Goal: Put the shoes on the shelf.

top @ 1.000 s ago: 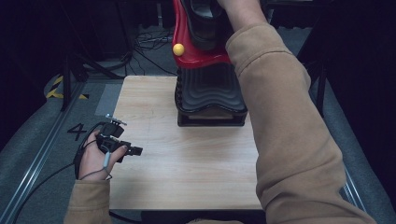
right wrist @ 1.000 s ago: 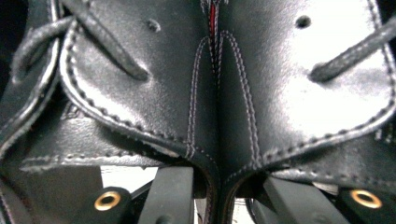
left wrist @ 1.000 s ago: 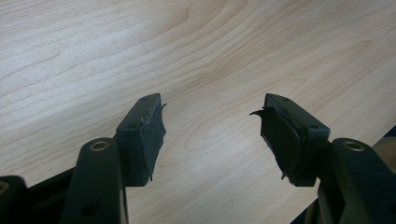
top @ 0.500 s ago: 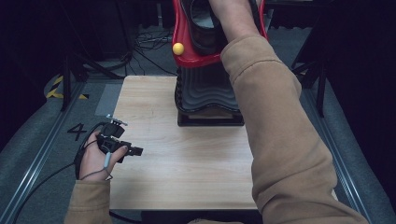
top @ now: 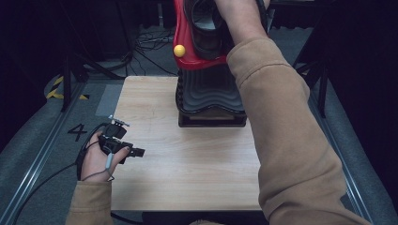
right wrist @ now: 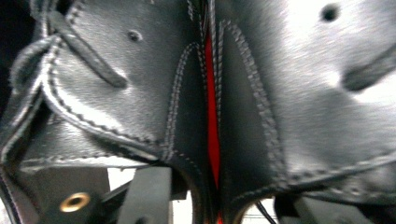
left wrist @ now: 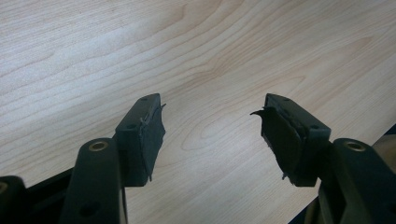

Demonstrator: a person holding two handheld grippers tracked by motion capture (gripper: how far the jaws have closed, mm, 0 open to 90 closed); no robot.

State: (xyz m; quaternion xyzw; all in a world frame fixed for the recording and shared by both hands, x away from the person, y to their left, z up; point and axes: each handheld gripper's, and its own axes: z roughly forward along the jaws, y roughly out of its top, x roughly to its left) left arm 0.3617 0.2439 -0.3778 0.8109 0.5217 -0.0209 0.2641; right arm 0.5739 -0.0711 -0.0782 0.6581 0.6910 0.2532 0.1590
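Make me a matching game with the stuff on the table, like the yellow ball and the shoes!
Things:
1. yellow ball
2. black shoe
3. left gripper
4. black ribbed stand

Places or states:
A. stands at the far edge of the wooden table
B. jaws open over bare wood, nothing between them
C. sits on the red holder's left side
D. rests in the red holder, under the person's right arm

Pairs: 1-C, 2-D, 3-B, 4-A
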